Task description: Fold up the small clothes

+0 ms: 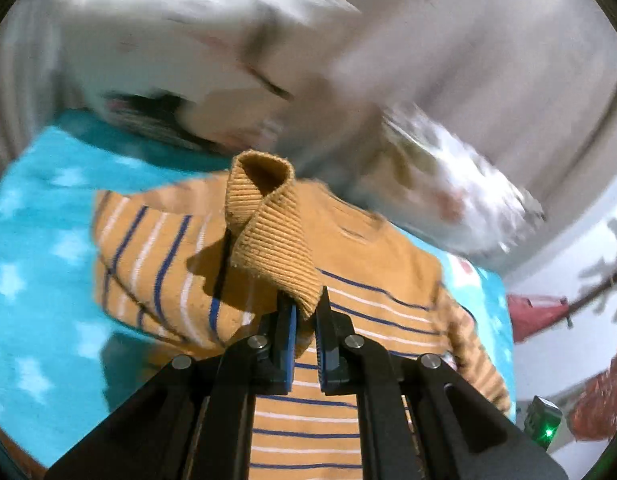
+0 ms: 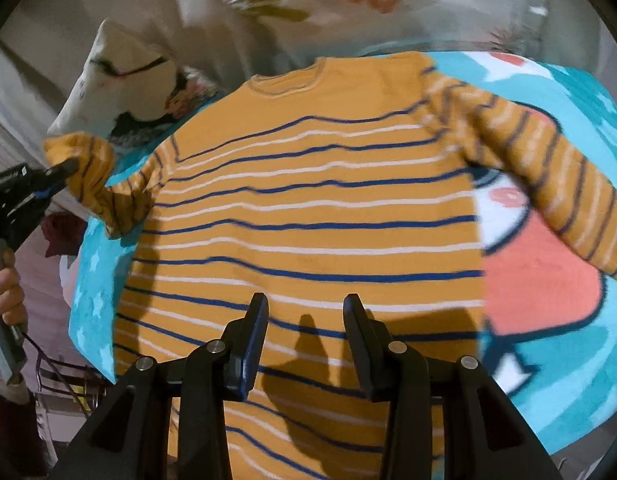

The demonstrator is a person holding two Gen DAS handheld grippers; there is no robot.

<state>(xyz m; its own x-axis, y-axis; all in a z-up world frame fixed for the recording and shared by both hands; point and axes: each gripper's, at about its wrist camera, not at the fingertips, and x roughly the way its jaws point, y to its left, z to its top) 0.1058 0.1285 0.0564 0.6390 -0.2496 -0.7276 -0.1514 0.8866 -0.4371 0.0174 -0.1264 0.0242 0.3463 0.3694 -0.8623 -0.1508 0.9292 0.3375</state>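
Left gripper (image 1: 306, 316) clamped on ribbed cuff (image 1: 268, 232) of striped sweater (image 2: 308, 220); right gripper (image 2: 306, 320) open, empty, above it.

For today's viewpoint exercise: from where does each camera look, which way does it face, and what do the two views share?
Left wrist: on the left gripper, looking down along its fingers, shut on the sweater's cuff.
Right wrist: on the right gripper, looking down at the sweater; jaws open, empty. A hand holds the left gripper.
Shared: sweater, blue blanket, left gripper.
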